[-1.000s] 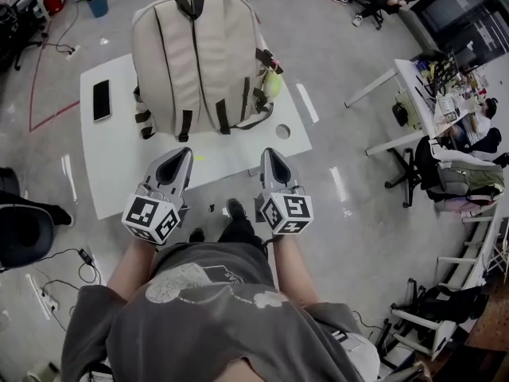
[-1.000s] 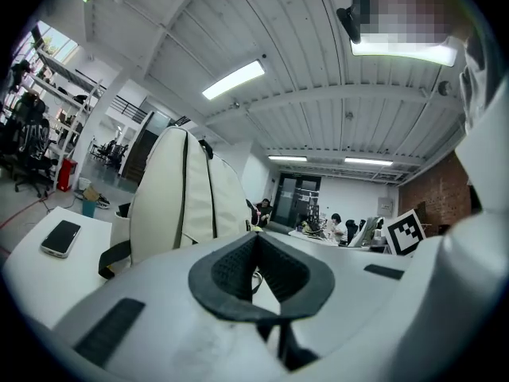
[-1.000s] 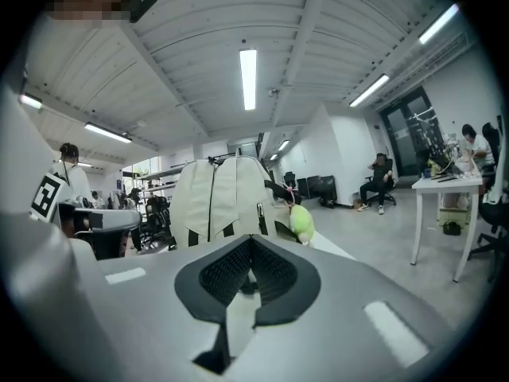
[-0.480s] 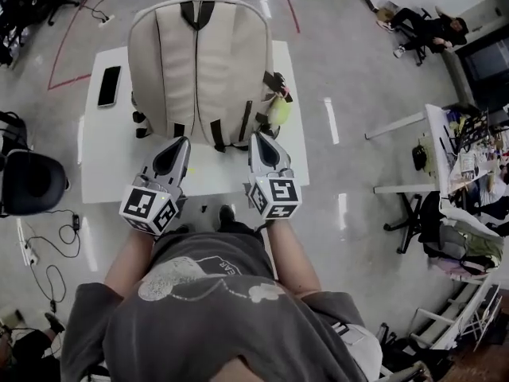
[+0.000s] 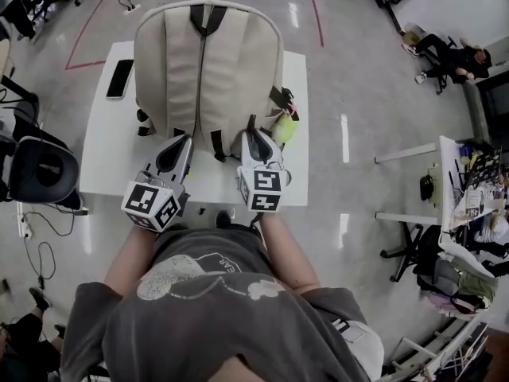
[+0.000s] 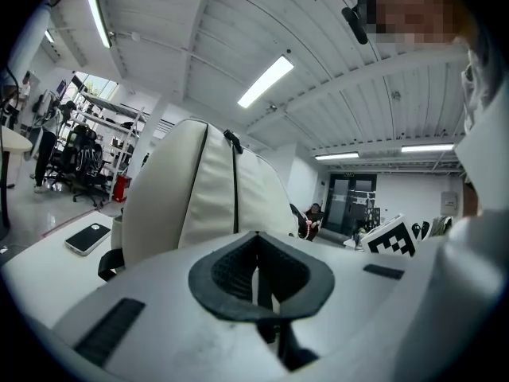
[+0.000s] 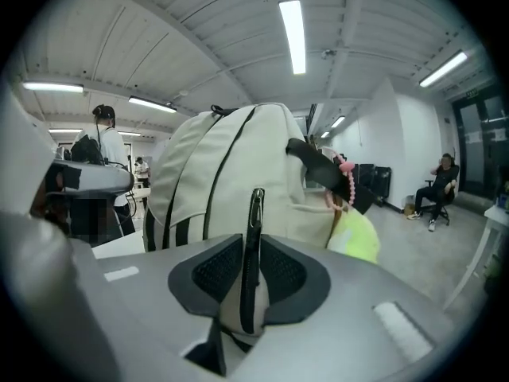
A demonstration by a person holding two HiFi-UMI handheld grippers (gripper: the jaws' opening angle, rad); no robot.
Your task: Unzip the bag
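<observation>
A beige backpack (image 5: 231,62) lies on a white table (image 5: 103,157), with dark zip lines running along its length (image 5: 200,70). In the left gripper view the backpack (image 6: 199,197) rises just beyond my left gripper (image 6: 256,241), which is shut and holds nothing. In the head view my left gripper (image 5: 180,142) sits at the bag's near left edge. My right gripper (image 5: 253,135) is at the near right edge. In the right gripper view my right gripper (image 7: 253,241) is shut on a black strap (image 7: 256,209) of the backpack (image 7: 215,165).
A black phone (image 5: 120,78) lies on the table left of the bag. A yellow-green pouch (image 5: 285,128) with pink beads (image 7: 346,183) hangs at the bag's right side. A black chair (image 5: 44,169) stands to the left. People are farther off (image 7: 107,146).
Both grippers have moved forward from the table's near edge to the bag's near end. The right one now has the black strap between its jaws.
</observation>
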